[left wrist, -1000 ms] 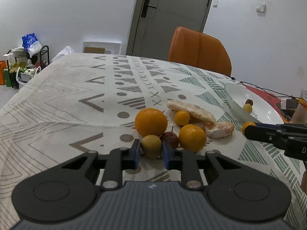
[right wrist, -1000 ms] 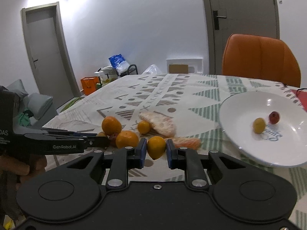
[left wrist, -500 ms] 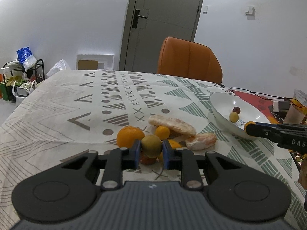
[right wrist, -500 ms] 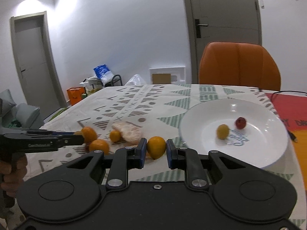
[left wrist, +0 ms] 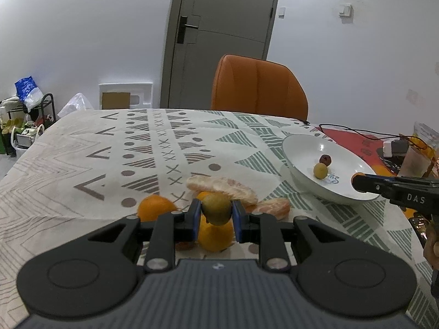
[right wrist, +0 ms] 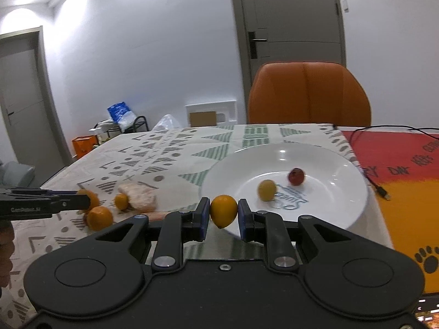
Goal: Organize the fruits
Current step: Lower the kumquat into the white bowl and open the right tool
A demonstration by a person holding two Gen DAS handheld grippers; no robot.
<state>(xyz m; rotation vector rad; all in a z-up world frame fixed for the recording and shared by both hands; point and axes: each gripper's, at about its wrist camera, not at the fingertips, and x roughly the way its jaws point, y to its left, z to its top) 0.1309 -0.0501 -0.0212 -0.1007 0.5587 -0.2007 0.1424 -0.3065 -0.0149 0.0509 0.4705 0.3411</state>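
Left tongs (left wrist: 216, 216) pinching greenish fruit (left wrist: 216, 209), possibly a kiwi, above oranges (left wrist: 214, 235)

a home dining room: patterned white tablecloth (left wrist: 82, 170), padded orange leather chair (left wrist: 258, 87), grey panel door (left wrist: 219, 27), cluttered black wire rack (left wrist: 30, 115).

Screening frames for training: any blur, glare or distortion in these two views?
Left wrist: sharp, the door frame bowed by the fisheye, soft glare on the plate. Right wrist: slight motion blur on the peeled segments and the left gripper, ceiling lights blown out, highlights on the plate rim; the held fruit is crisp.
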